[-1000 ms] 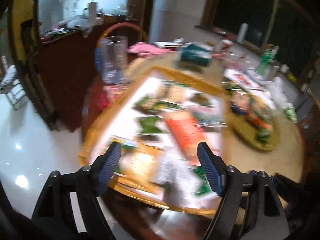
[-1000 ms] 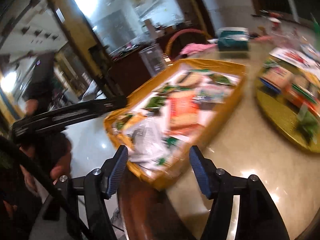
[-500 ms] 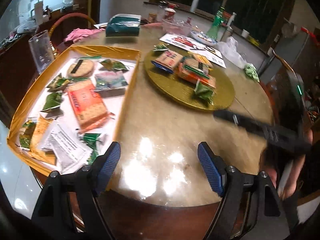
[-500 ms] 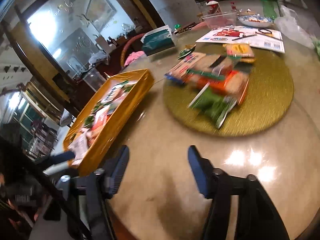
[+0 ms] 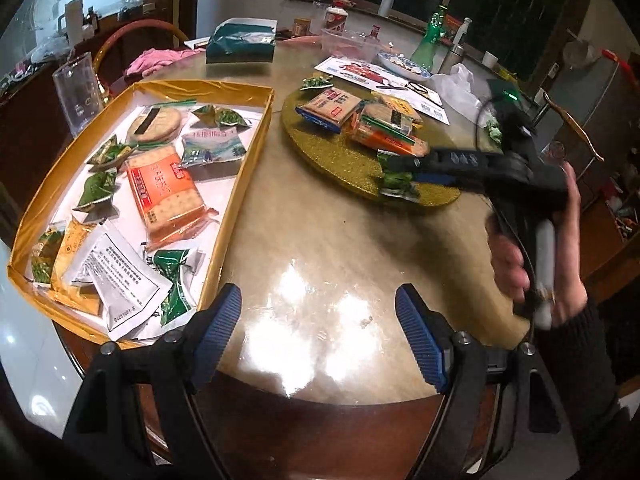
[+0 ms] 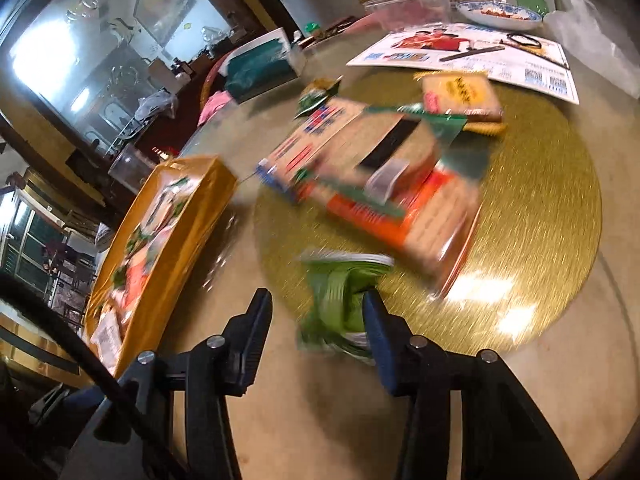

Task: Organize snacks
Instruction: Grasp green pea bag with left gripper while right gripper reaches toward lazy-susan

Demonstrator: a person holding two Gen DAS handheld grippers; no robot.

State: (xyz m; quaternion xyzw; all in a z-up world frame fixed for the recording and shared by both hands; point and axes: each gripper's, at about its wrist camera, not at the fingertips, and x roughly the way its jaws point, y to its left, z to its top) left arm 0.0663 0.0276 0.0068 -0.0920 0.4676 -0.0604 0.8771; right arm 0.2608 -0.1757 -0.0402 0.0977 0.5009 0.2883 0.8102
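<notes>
- Your left hand-held gripper [image 5: 318, 336] hangs over the near rim of the round table [image 5: 320, 248], jaws wide, nothing between them. Bare glossy tabletop lies ahead of it.
- Gold tray [image 5: 256, 136] sits at left, its near corner overhanging the table edge. It holds an orange cracker pack [image 5: 166, 196], a round biscuit [image 5: 155, 124], a white sachet [image 5: 116, 276] and several small green packets.
- A bare strip of table runs between the tray's right wall and the gold round mat [image 5: 340, 160].
- Your right hand-held gripper [image 6: 316, 312] is low at the mat's near edge, jaws moderately apart. A green snack packet [image 6: 340, 296] lies between the fingers, against the right one; blur hides whether it is pinched.
- The stacked cracker packs [image 6: 380, 184] sit mid-mat, smeared by motion; labels unreadable.
- In the left wrist view the right gripper body covers most of the green packet.
- Far table edge is crowded: leaflet [image 5: 376, 76], teal box [image 5: 240, 42], bottles.
</notes>
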